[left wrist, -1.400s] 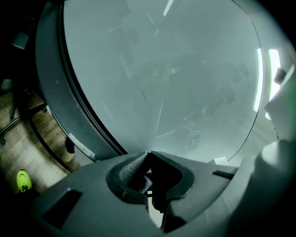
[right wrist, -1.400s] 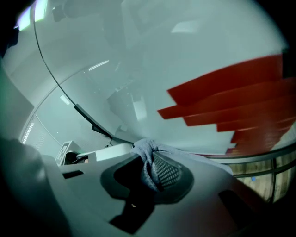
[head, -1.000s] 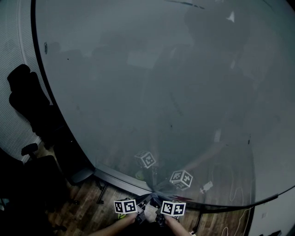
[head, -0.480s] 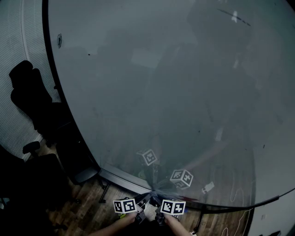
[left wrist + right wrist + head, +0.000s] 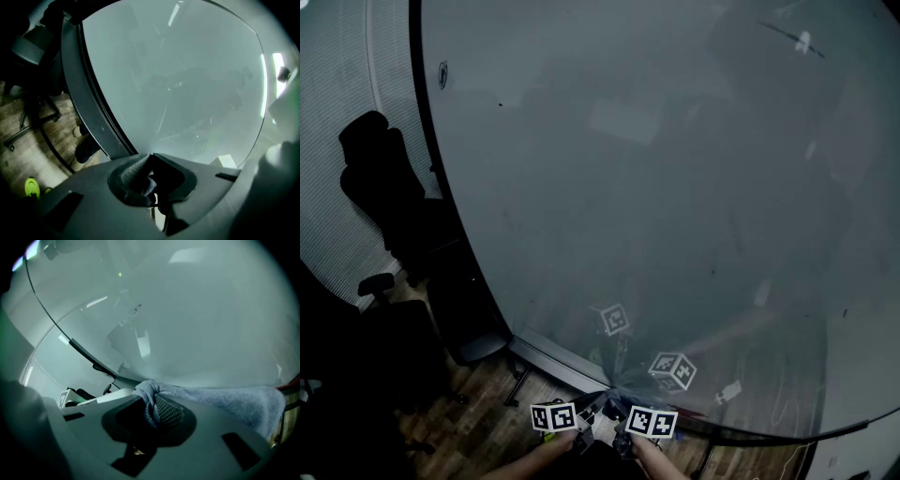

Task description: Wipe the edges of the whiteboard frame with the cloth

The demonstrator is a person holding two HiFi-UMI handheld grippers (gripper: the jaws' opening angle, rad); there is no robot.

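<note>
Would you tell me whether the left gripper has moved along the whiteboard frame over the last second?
No. The left gripper, shut on the cloth, stays just below the bottom rail of the whiteboard frame, as before; only the camera swung.

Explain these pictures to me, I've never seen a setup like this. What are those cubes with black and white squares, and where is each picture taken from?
There is no robot here. A person holds a tool in each hand, and each tool ends in a two-jaw gripper. The squared cubes are part of those tools. The wide picture comes from a camera on the person's head, looking down at a whiteboard, its frame and an office chair at the left. The other two come from cameras riding on the grippers. The left gripper and right gripper are both shut on one grey cloth, low by the board's bottom edge.
</note>
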